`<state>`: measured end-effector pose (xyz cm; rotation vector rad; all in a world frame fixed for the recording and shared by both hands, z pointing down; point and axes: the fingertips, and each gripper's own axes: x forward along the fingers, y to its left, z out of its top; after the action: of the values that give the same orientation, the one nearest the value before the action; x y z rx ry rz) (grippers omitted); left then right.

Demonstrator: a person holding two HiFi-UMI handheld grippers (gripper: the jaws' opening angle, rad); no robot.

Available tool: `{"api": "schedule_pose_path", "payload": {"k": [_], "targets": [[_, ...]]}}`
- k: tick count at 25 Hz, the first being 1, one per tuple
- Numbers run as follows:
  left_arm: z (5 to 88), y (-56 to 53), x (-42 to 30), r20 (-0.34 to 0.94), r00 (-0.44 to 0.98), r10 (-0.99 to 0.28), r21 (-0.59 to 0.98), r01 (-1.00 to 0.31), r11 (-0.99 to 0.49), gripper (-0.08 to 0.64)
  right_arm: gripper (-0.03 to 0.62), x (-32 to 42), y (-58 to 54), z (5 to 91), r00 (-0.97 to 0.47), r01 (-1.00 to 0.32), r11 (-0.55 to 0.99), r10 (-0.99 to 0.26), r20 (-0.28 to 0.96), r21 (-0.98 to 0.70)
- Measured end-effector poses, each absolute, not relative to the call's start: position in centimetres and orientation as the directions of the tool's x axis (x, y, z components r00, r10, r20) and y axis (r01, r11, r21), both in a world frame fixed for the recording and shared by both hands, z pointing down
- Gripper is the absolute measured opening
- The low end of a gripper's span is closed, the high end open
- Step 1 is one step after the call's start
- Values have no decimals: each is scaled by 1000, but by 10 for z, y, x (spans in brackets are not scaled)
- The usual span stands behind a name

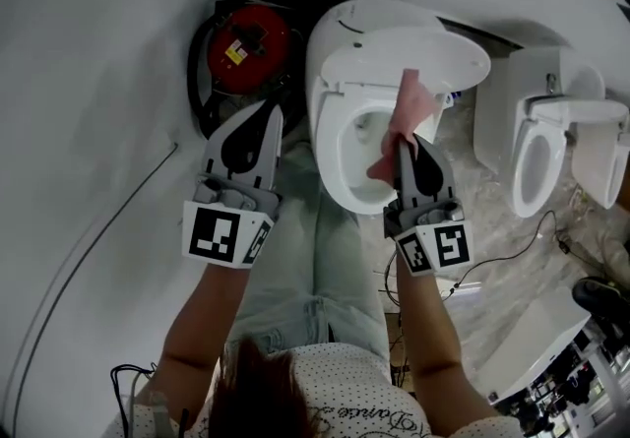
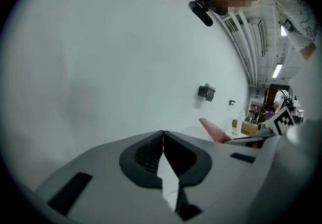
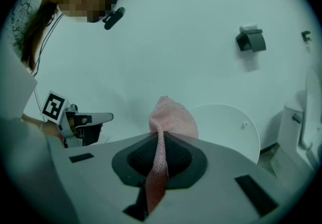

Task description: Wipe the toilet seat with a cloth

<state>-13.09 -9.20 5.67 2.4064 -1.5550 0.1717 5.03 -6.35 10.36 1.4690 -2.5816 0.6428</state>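
A white toilet (image 1: 340, 62) stands ahead with its lid (image 1: 404, 57) raised; the seat ring (image 1: 330, 146) is down. My right gripper (image 1: 406, 138) is shut on a pink cloth (image 1: 409, 111), held above the bowl's right side. In the right gripper view the pink cloth (image 3: 168, 120) sticks up from between the closed jaws, with the toilet lid (image 3: 229, 130) behind it. My left gripper (image 1: 276, 109) hovers left of the toilet, jaws shut and empty. The left gripper (image 2: 162, 133) faces the white wall, and the pink cloth (image 2: 214, 130) shows at its right.
A red round device (image 1: 246, 47) with black hoses sits on the floor left of the toilet. A second white toilet (image 1: 546, 151) stands at the right. Cables (image 1: 492, 259) lie on the marbled floor. A wall fixture (image 3: 250, 40) hangs above.
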Motion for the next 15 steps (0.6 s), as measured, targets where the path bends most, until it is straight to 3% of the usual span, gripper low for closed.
{"api": "schedule_pose_path", "payload": {"k": [15], "targets": [[224, -99, -119, 366, 413, -834, 202, -910, -362, 2, 32, 42, -81, 331, -514, -844, 326, -716, 472, -425]]}}
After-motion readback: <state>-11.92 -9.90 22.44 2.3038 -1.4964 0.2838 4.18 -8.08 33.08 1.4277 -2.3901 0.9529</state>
